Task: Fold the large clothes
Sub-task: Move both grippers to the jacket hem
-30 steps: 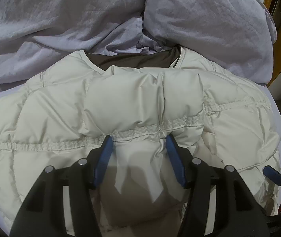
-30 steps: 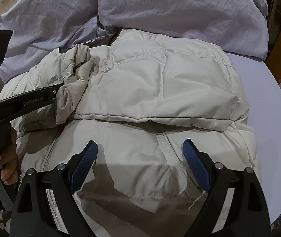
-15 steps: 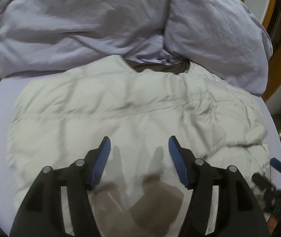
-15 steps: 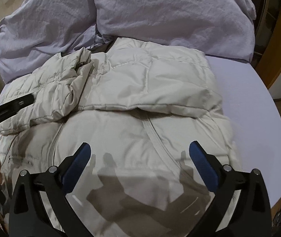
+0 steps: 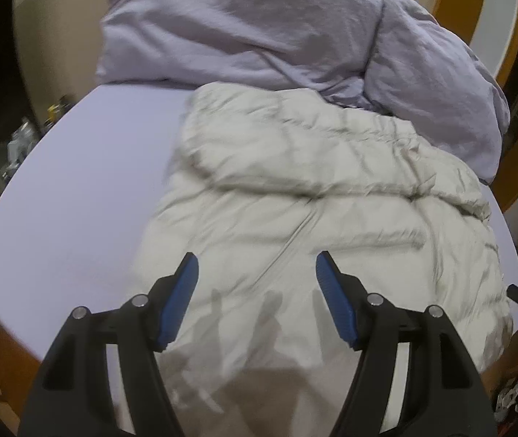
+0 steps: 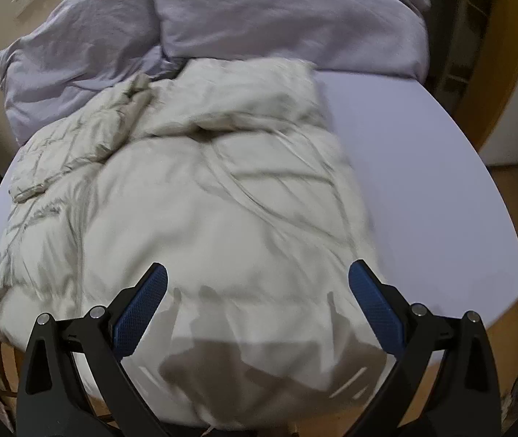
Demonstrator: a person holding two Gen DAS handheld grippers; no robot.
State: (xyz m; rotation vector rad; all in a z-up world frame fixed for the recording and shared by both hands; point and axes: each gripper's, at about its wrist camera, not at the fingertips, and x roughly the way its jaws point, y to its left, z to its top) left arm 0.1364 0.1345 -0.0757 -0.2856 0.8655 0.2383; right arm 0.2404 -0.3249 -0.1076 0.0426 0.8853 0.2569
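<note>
A cream quilted puffer jacket (image 5: 317, 218) lies spread on the pale lilac bed (image 5: 76, 218), its collar end pushed up against a heap of crumpled lavender bedding (image 5: 259, 29) at the far side. From where I steer, the jacket's long axis runs away from both tools, hem nearest me and shoulders far. A zip line runs up the middle toward a folded-over band across the chest.

My left tool (image 5: 257, 269) hangs over the hem end, blue pads apart; its jaws have just been opening and nothing sits between them but air above the fabric. My right tool (image 6: 259, 280) hangs above the same lower end, spread as wide as I see it go, its jaws also just opened, and empty. A sleeve appears to be tucked in across the jacket's left shoulder, seen in the right wrist view, though blur makes that uncertain.

The next move, as I judge it, turns on the hem: it lies directly below and ahead of both tools, the left one nearer the jacket's left edge beside bare bed, the right one nearer the right edge. Each would take its own corner and carry it forward along the long axis toward the collar.

I can read no brand, label or writing on the jacket or bedding.
</note>
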